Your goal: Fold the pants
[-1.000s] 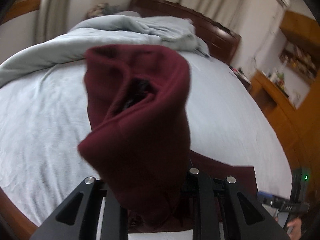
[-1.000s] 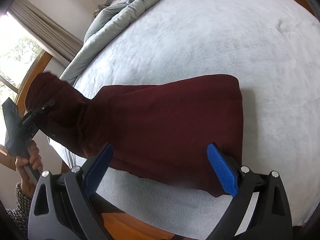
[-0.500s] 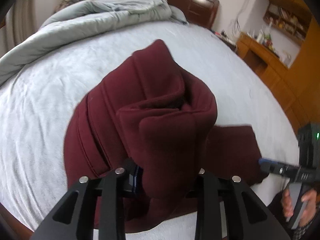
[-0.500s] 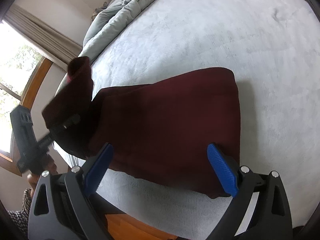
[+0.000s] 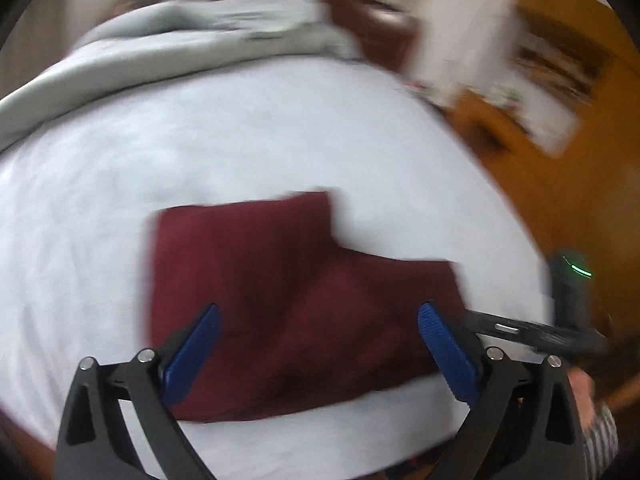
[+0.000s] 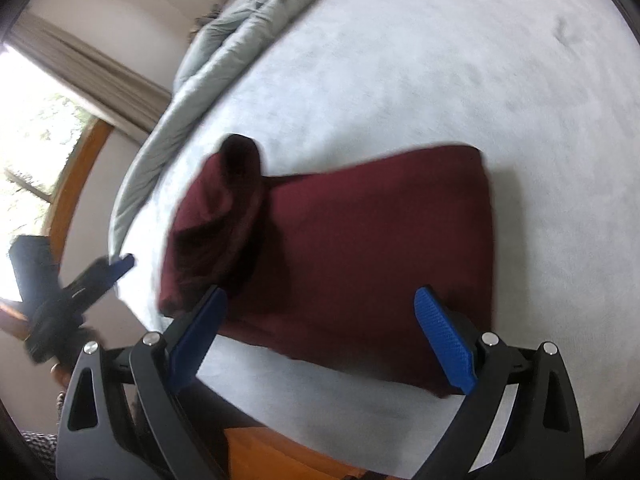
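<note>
The dark red pants [image 5: 288, 304] lie folded on the pale blue bed sheet [image 5: 120, 184]. In the right wrist view the pants [image 6: 360, 248] show a rumpled fold standing up at their left end [image 6: 236, 184]. My left gripper [image 5: 318, 344] is open and empty, above the near edge of the pants. It also shows in the right wrist view [image 6: 92, 280], off the pants' left end. My right gripper [image 6: 320, 328] is open and empty over the pants' near edge. It also shows at the right of the left wrist view [image 5: 520, 328].
A grey duvet [image 5: 180, 40] is bunched along the far side of the bed, before a dark wooden headboard [image 5: 380, 28]. Wooden furniture [image 5: 560, 160] stands to the right. The bed's wooden edge [image 6: 280, 456] is near me. A window [image 6: 28, 140] is at the left.
My left gripper let go of the pants' end, which now lies folded over on the rest. The left gripper opened and drew back. The right gripper stayed open.
</note>
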The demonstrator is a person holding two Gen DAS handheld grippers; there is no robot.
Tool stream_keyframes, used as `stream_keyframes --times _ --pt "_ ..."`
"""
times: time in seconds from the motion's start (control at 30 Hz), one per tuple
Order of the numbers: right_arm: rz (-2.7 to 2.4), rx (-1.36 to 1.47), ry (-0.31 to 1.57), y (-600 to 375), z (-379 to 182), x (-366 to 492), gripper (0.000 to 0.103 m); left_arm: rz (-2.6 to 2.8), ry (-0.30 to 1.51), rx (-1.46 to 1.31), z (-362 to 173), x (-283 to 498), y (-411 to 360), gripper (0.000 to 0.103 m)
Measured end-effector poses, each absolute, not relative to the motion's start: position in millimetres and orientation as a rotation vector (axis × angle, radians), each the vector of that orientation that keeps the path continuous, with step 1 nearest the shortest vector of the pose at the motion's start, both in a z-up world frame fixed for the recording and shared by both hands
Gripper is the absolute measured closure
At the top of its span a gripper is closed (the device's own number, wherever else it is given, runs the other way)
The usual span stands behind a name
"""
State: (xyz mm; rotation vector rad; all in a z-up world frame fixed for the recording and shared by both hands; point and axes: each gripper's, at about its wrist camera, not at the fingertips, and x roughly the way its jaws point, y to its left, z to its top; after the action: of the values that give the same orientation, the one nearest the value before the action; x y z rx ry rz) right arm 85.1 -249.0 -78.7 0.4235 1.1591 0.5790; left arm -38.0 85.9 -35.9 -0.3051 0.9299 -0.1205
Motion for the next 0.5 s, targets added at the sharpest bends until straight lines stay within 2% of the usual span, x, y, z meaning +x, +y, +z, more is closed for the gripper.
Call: stream_keyframes --times 0.2,0.5 --pt "0.713 0.538 1.226 -208.6 -68.2 99.2 0.008 0.161 1.059 -0.384 -78.0 -27.6 139.4 0.006" --pt "0.714 0.536 1.349 -153.0 -77.0 115.7 0.008 0.117 1.115 -0.350 -110.8 -28.0 131.4 0.005"
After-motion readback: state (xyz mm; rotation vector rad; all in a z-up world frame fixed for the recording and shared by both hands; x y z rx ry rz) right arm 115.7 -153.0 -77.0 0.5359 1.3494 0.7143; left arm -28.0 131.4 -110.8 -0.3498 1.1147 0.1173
